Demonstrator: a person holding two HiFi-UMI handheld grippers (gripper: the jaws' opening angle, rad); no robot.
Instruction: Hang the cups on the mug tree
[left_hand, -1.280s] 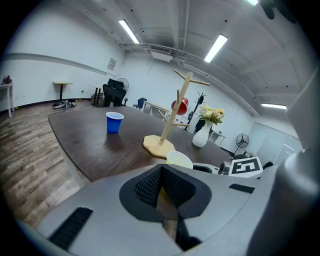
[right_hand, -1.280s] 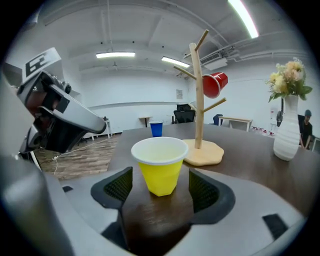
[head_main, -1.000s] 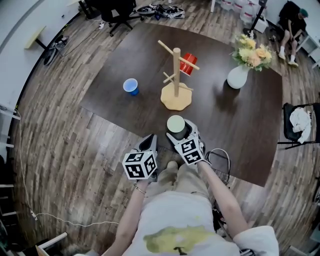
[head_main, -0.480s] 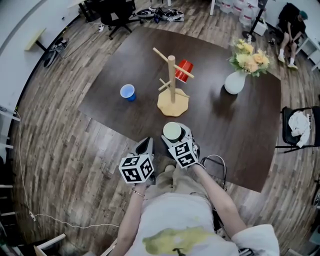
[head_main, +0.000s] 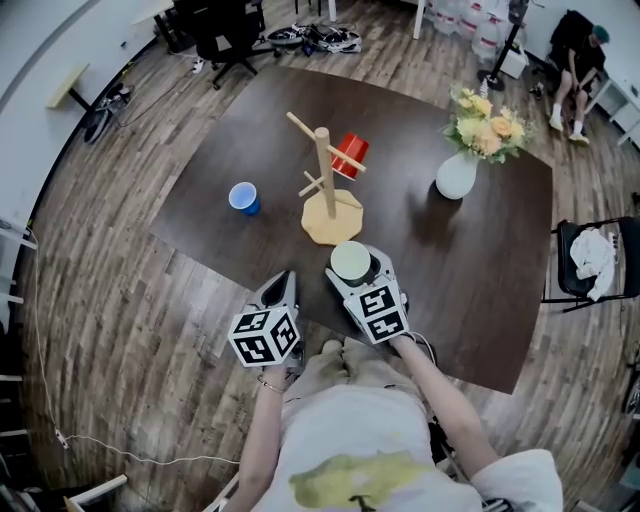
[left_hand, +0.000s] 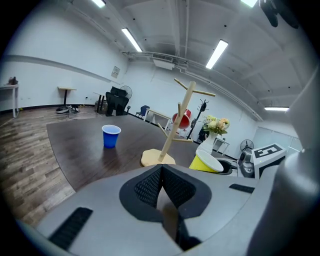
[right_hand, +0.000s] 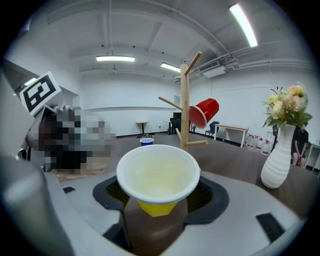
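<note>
A wooden mug tree stands mid-table with a red cup hung on a right peg. A blue cup stands upright left of the tree. My right gripper is at the table's near edge, shut on a yellow cup with a white inside, held upright; its jaws have just been closing on the cup. In the right gripper view the tree and red cup lie straight ahead. My left gripper hovers beside it on the left, shut and empty.
A white vase with flowers stands at the right of the dark table. A folding chair sits off the table's right edge. Office chairs and a person are at the room's far side.
My right gripper has risen with the yellow cup and come a little closer to the tree. The left gripper has drifted slightly alongside it.
</note>
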